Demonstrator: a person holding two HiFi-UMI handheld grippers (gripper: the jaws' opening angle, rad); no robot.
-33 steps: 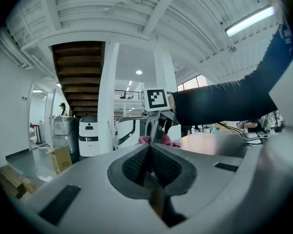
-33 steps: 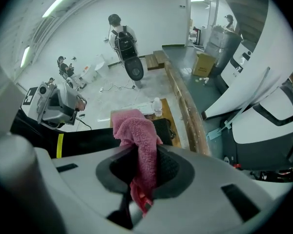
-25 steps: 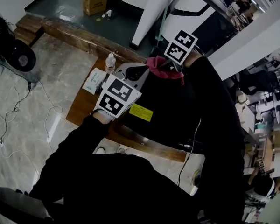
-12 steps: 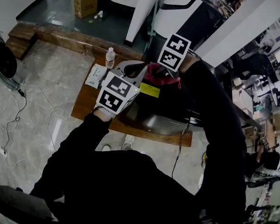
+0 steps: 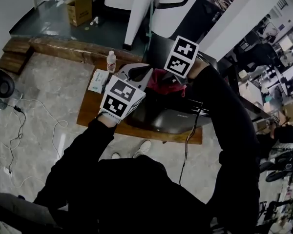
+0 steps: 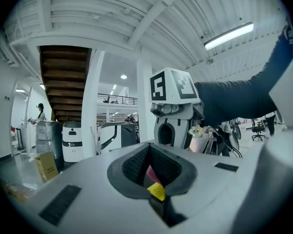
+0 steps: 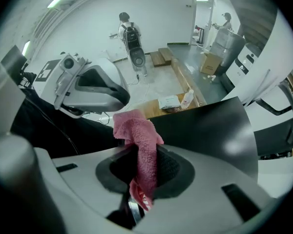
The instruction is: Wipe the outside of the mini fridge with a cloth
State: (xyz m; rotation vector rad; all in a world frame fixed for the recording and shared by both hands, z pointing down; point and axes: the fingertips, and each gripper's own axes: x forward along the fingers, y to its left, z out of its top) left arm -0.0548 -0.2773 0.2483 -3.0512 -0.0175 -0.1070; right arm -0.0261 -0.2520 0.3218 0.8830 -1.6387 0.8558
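Mini fridge (image 5: 171, 113), black and glossy, sits on a low wooden platform (image 5: 88, 112), and I see it steeply from above in the head view. The pink cloth (image 7: 139, 130) is bunched at the fridge's top, near its far edge. I cannot tell whether it presses on the surface. My right gripper (image 7: 144, 174) has its jaws clamped on that cloth, with a fold standing up above the pads and a tail hanging below them.

My left gripper (image 6: 151, 172) hangs over the fridge's top left corner, just beside the cloth. Its jaws stand narrowly apart with nothing between them, and through the gap I see a sliver of pink and a bit of yellow.

Left of the fridge, on the platform's far side, stands a clear bottle (image 5: 111, 61). A flat white packet (image 5: 98, 80) lies near it. A dark cord (image 5: 188, 143) runs from the fridge's near side, over the platform edge and down to the floor. Well beyond the fridge, a cardboard box (image 5: 79, 9) rests on the darker floor.
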